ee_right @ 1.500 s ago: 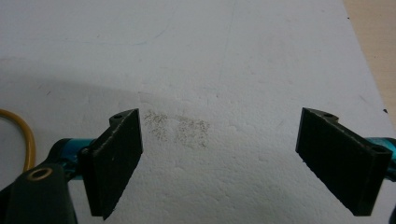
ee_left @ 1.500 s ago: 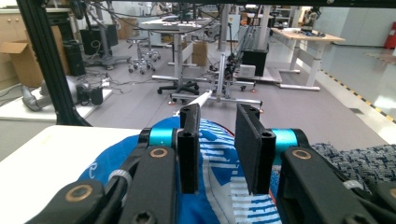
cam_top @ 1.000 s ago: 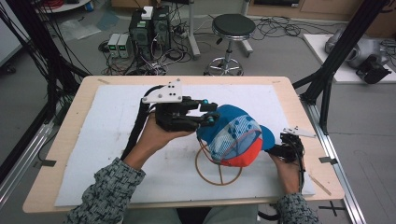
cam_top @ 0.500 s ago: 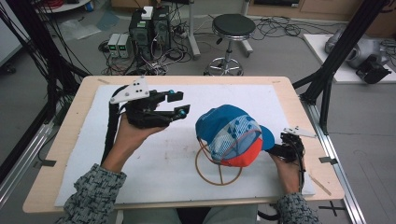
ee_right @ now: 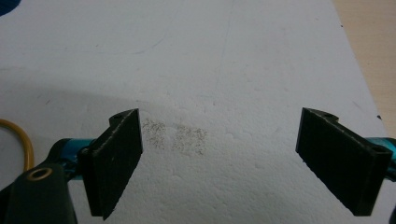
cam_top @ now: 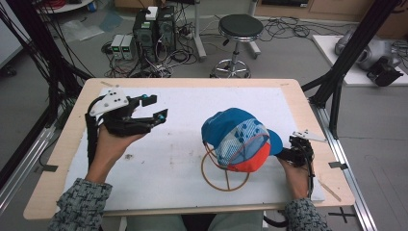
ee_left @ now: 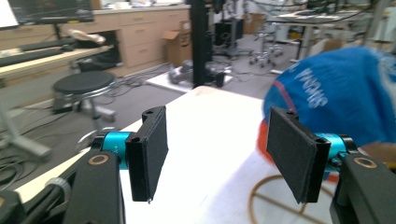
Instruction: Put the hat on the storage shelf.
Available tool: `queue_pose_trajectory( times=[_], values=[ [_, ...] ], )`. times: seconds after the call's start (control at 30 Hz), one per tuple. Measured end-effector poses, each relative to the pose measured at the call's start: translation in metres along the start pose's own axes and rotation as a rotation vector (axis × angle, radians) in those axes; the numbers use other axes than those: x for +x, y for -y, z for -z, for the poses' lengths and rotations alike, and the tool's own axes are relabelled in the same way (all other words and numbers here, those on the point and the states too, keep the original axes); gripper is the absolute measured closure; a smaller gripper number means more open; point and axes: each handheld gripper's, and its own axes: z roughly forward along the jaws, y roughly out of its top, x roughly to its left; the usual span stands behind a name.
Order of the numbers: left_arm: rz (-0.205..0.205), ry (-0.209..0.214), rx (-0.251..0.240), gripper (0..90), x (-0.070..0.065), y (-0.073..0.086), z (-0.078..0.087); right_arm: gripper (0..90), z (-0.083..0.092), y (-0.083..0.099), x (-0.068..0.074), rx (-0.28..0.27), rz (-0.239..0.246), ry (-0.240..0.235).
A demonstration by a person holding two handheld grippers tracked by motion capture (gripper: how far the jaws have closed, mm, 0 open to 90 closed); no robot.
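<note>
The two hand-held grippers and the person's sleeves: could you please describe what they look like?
Each gripper, left and right, has a black body, teal fittings behind flat rectangular black pads and a black trailing cable. The left carries a grey three-cornered plate with dark dots. The sleeves are a grey-and-white speckled knit.

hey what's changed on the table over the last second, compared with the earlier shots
The left gripper has let go of the blue cap and pulled away to the left side of the table; its jaws have just been opening, with nothing between them. The cap stays on its wire stand, and the right gripper stays beside the brim, jaws open over the white sheet.
</note>
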Motion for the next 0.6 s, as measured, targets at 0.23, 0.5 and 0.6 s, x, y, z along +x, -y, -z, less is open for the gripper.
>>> queue_pose_trajectory(
  times=[0.23,0.5,0.6],
  values=[
    [0.029,-0.128,-0.003,34.1,0.019,0.018,0.033,13.6,0.002,0.001,-0.001,0.004,-0.007,0.005],
    [0.062,-0.273,0.006,30.1,0.036,0.042,0.067,13.6,0.002,0.001,-0.001,0.001,-0.008,0.007],
    [0.089,-0.313,-0.003,29.2,0.043,0.053,0.076,13.6,0.002,0.000,-0.001,-0.002,-0.007,0.009]
  ],
)
